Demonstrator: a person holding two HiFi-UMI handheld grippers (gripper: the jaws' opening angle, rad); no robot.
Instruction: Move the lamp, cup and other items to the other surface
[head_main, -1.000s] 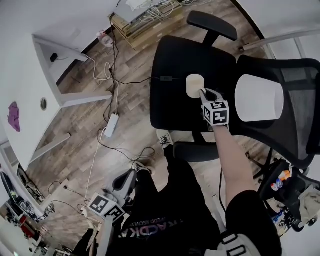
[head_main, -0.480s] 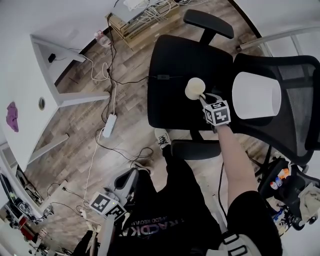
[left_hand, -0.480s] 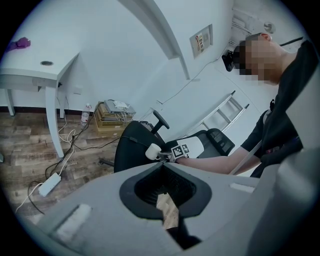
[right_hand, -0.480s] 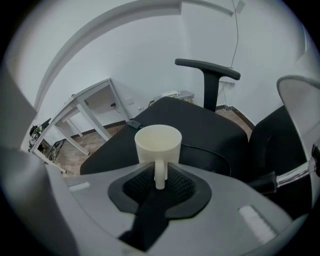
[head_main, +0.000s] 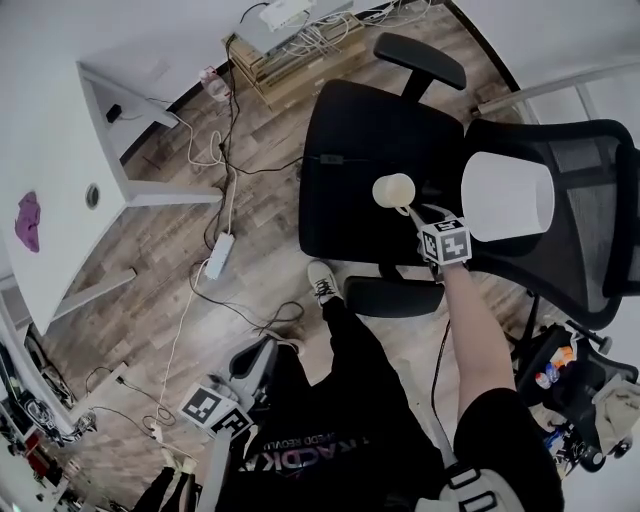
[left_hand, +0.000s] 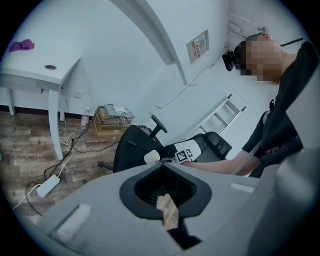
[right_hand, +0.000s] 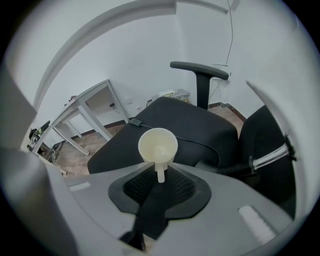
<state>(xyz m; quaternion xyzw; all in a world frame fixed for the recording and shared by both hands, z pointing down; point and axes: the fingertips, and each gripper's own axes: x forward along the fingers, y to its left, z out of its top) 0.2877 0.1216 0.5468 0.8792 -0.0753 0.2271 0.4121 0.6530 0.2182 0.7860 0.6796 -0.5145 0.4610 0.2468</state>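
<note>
My right claw (right_hand: 159, 167): jaws just opening, cream cup (right_hand: 158, 144) handle loose between them; cup on black chair seat (right_hand: 200, 125), mid-seat. My left claw (left_hand: 161, 163): closed, empty.

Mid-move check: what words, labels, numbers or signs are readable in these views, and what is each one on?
No text reads cleanly in any view.
Print on the person's black clothing: upside down and blurred, unreadable.
Upper marker cube and lower marker cube: black-and-white square patterns only, no letters.
Wall plate: print too small to read.
Bottles at the head view's lower right: labels too small to read.
</note>
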